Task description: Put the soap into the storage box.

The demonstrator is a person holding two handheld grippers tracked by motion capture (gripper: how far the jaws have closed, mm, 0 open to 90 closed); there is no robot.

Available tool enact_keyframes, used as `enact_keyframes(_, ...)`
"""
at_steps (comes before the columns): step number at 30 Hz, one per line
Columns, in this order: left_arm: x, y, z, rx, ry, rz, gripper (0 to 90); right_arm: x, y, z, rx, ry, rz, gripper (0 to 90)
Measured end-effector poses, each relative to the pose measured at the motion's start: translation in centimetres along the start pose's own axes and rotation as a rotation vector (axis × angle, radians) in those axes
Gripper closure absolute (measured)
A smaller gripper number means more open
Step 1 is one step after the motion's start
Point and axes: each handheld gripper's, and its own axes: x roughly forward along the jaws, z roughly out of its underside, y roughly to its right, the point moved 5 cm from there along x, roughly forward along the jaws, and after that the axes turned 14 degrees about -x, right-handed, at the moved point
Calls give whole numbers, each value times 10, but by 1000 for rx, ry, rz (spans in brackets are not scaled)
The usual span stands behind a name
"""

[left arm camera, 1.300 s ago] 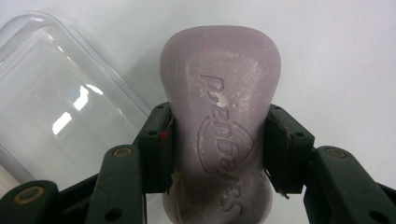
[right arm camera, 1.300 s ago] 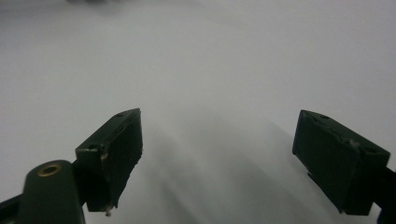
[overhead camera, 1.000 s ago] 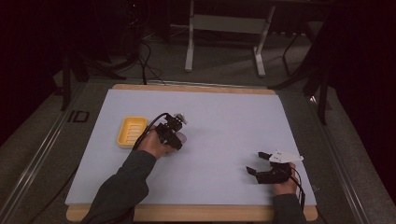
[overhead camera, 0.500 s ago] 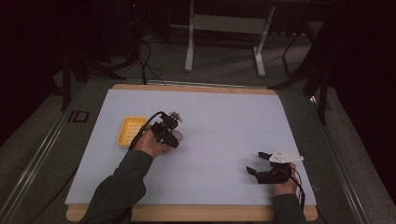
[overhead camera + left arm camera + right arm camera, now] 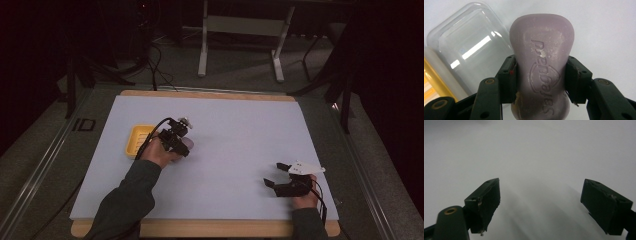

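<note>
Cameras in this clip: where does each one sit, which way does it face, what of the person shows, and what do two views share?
High view: above the person's side, looking forward and down on the table; both forearms, left gripper, right gripper.
Left gripper view: rides the left gripper, looking along its fingers clamped on the purple soap bar, clear lid beyond.
Right gripper view: looks along spread fingers at bare table.
Shared: yellow soap dish.

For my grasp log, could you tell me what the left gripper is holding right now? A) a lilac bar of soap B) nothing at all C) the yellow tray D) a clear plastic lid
A: in the left gripper view the left gripper has its fingers pressed against both sides of the lilac bar of soap, while the clear plastic lid lies behind it.
</note>
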Motion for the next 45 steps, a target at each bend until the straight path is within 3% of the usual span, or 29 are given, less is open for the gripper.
enact_keyframes(26, -14, -25, 0, -55, 26, -23, 502, -1, 1, 0, 8, 11, -4, 156)
enact_keyframes(45, -21, -32, -2, -69, 55, -12, 502, -1, 1, 0, 13, 15, -5, 156)
